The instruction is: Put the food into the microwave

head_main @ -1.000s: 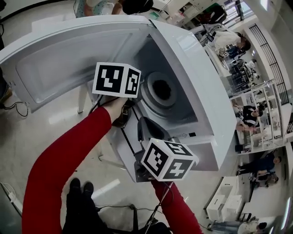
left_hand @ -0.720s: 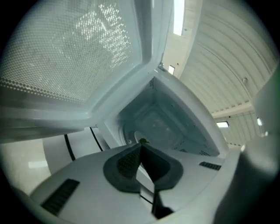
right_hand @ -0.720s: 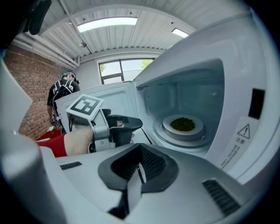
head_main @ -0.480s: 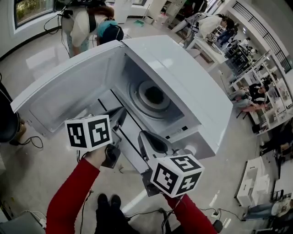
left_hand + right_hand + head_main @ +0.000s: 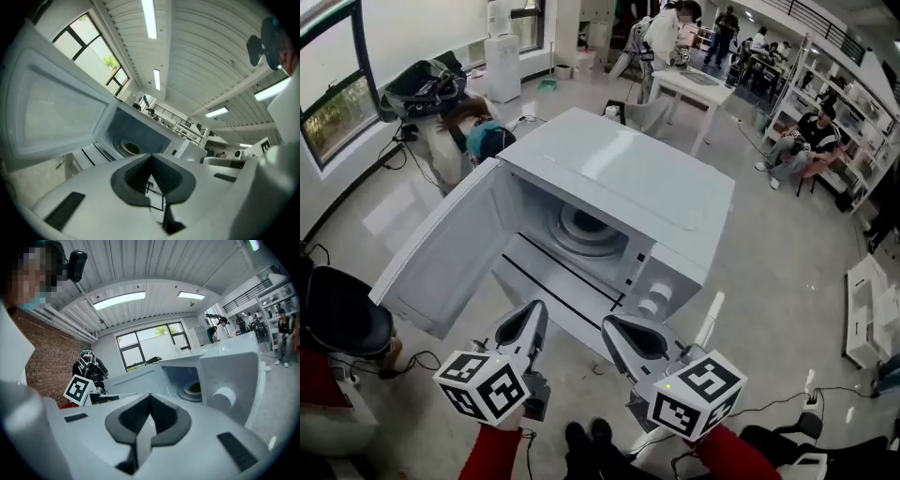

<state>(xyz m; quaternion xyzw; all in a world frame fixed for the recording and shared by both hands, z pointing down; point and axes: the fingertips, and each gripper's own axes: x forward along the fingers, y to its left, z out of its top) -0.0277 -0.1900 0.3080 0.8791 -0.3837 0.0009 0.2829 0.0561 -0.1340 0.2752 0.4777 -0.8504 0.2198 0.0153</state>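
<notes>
The white microwave (image 5: pixel 623 183) stands with its door (image 5: pixel 441 253) swung wide to the left. On the turntable inside sits a round dish with dark food (image 5: pixel 584 228), which also shows as the dish (image 5: pixel 130 148) in the left gripper view and the dish (image 5: pixel 193 389) in the right gripper view. My left gripper (image 5: pixel 536 309) is shut and empty, below the door sill and clear of the cavity. My right gripper (image 5: pixel 612 325) is also shut and empty, beside it, below the control knobs (image 5: pixel 654 298). Both point towards the open cavity.
A black chair (image 5: pixel 337 314) stands at the left and cables lie on the floor below the grippers. A white table (image 5: pixel 698 84) and several people are behind the microwave. Shelving runs along the right side. A person in dark gear (image 5: pixel 89 366) stands by the brick wall.
Both grippers have drawn back from the microwave's mouth towards me and risen. The left one was up at the cavity a second ago. The microwave now shows whole and farther off.
</notes>
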